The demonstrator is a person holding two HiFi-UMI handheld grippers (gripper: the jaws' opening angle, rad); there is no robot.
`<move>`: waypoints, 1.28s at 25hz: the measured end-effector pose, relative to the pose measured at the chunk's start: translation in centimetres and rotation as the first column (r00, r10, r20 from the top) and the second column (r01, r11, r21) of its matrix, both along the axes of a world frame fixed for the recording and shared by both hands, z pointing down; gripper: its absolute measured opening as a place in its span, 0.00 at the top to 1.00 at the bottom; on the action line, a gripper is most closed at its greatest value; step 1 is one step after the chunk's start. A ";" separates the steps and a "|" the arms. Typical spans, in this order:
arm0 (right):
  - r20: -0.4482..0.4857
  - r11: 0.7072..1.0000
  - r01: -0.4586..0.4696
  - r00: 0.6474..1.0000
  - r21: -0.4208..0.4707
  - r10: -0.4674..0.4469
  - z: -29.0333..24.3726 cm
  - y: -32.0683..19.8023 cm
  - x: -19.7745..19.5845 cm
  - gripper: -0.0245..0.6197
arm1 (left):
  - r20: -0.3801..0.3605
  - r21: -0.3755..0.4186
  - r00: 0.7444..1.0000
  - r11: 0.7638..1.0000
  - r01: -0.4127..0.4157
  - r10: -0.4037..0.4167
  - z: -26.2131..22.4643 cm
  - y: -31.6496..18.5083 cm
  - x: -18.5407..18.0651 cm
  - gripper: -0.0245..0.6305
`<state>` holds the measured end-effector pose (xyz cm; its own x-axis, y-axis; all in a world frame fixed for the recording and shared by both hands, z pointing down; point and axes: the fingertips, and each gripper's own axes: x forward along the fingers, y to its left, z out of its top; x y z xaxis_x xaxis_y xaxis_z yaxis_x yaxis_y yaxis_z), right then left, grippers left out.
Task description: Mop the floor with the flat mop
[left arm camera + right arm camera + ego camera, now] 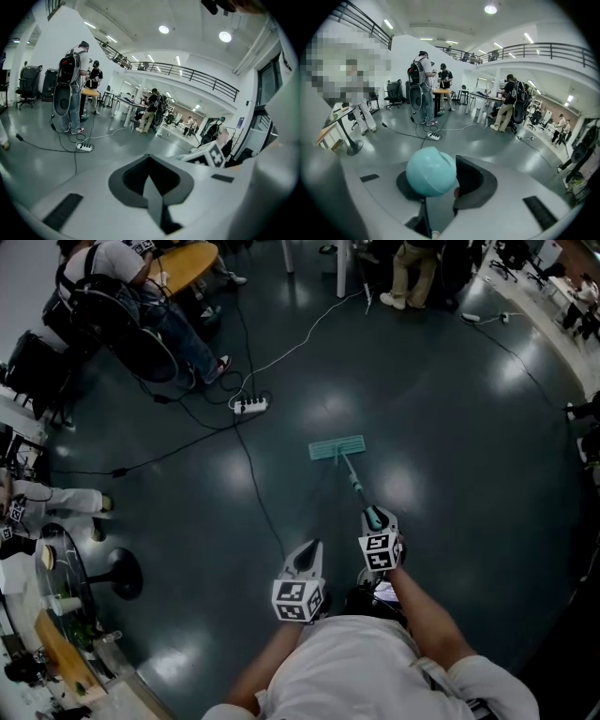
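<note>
Right gripper (437, 186) was clamped on the round teal top of the mop handle (431, 171). The left gripper (154, 197) sat beside it, jaws pressed together on nothing. A black cable (265, 502) ran over the floor (450, 427) just left of the mop, with a power strip (250, 406) beyond. The right forearm (424, 613) reached further forward than the left forearm (267, 667). The teal mop head (337, 448) lay flat on the dark, glossy floor ahead.

The teal flat mop (337, 449) rests head-flat on the dark floor (450, 427), handle (354, 482) tilted.
</note>
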<state>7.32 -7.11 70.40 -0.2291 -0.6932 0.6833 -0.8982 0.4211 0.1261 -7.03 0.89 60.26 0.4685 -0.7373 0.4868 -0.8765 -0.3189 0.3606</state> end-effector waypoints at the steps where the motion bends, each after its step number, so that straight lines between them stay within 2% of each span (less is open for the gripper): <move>1: -0.003 1.000 0.002 1.000 0.008 -0.002 0.5 -2.1 -0.6 0.79 | -0.007 -0.006 1.000 1.000 0.000 0.000 0.0 -0.3 -0.2 0.95; 4: -0.021 1.000 0.004 1.000 0.019 -0.004 1.4 -7.5 -1.7 0.79 | -0.026 -0.018 1.000 1.000 -0.002 0.002 0.2 -0.8 -0.5 0.96; 6: -0.028 1.000 0.006 1.000 0.021 -0.005 1.3 -9.9 -2.0 0.79 | -0.007 -0.007 1.000 1.000 -0.002 0.002 0.0 -0.9 -0.6 0.95; 10: -0.056 0.999 0.049 0.997 0.008 -0.048 0.7 -11.4 -2.5 0.79 | 0.018 0.021 1.000 1.000 -0.003 0.003 -0.6 -1.3 -1.2 0.95; 12: -0.052 0.999 0.039 0.998 -0.004 -0.039 0.6 -10.9 -2.0 0.79 | 0.017 0.030 1.000 1.000 -0.006 0.006 -0.6 -1.3 -1.3 0.96; 17: -0.022 0.998 -0.015 1.000 -0.064 0.013 -0.9 -4.9 -0.4 0.79 | 0.001 0.040 1.000 0.999 0.009 -0.009 -0.8 -1.0 -1.2 0.96; 21: -0.050 0.989 0.068 0.996 -0.135 -0.076 -3.8 4.0 0.5 0.79 | -0.020 0.055 1.000 0.998 0.004 -0.003 -1.7 -0.7 -0.2 0.95; 24: -0.039 0.981 0.078 0.995 -0.177 -0.086 -5.1 9.1 1.5 0.79 | -0.013 0.069 1.000 0.998 -0.002 0.003 -2.0 -0.3 0.2 0.95; 27: -0.031 0.982 0.063 0.997 -0.179 -0.070 -5.1 10.6 2.1 0.79 | -0.018 0.069 1.000 0.998 0.009 -0.008 -2.1 0.2 0.0 0.96; 32: -0.010 0.983 0.029 0.999 -0.180 -0.031 -5.5 9.8 2.4 0.79 | -0.034 0.065 0.999 0.998 0.013 -0.011 -2.4 1.0 -0.5 0.95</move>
<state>9.68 2.70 64.85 -0.2384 -0.5520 0.7990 -0.8835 0.4648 0.0575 -7.49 1.85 57.86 0.4743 -0.7726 0.4220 -0.8684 -0.3317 0.3687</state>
